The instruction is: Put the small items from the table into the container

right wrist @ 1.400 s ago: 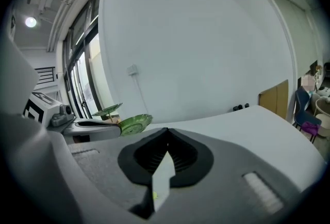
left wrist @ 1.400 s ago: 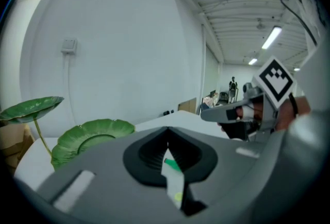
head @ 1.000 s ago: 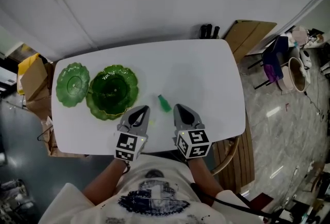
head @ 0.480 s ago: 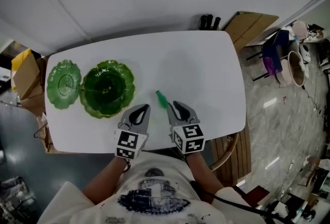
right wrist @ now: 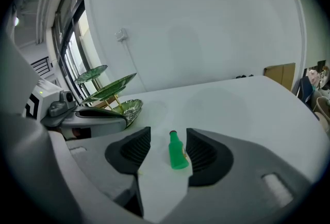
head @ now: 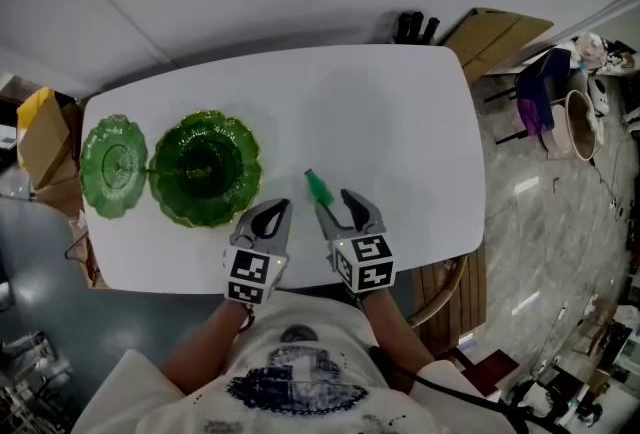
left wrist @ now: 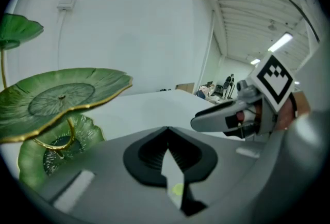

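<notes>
**Green bottle [head: 318,188] lies between the opening jaws of my right gripper [head: 338,205]**

On the white table [head: 400,112], the bottle rests flat just below centre of the head view, near the green leaf-shaped dish [head: 205,167] at left. Its long axis runs along the right gripper's reach, with the neck pointing away to the upper left and the base towards me. The jaws are opening and straddle it without pressing, which I judge lines them up to pinch across its body. My left gripper [head: 272,214] sits beside it, closed and empty.

Open tabletop [head: 400,122] right of green stand [head: 205,167]
</notes>
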The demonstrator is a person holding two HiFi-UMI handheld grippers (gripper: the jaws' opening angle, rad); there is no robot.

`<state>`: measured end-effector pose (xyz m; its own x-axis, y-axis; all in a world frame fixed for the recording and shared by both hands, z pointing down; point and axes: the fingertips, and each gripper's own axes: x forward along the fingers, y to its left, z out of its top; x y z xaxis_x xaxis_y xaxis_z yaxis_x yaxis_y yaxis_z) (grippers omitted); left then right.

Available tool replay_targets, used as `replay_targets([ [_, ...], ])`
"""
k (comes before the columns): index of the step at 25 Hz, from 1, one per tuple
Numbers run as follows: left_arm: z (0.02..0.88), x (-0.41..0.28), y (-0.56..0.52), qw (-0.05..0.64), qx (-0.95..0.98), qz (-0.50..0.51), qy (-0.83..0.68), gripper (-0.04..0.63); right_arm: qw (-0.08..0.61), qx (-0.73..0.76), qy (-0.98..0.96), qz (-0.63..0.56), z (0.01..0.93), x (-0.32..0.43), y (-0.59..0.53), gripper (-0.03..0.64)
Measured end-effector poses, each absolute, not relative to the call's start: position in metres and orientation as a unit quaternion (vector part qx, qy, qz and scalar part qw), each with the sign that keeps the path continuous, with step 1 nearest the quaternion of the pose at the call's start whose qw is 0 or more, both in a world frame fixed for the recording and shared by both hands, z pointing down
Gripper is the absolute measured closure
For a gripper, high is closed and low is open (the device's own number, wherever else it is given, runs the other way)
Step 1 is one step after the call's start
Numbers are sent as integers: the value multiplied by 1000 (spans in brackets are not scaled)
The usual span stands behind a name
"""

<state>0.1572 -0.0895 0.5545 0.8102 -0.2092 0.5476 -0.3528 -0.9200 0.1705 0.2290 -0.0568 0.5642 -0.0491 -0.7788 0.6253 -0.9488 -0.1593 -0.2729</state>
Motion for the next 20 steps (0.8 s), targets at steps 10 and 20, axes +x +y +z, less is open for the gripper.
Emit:
replay_targets([
  [10, 584, 163, -98, 152, 934, 291, -143, 604, 157, 651, -641, 376, 608, 227, -73, 321],
  [20, 605, 168, -108, 166, 928, 302, -143, 604, 207, 632, -647, 373, 646, 226, -80, 325],
])
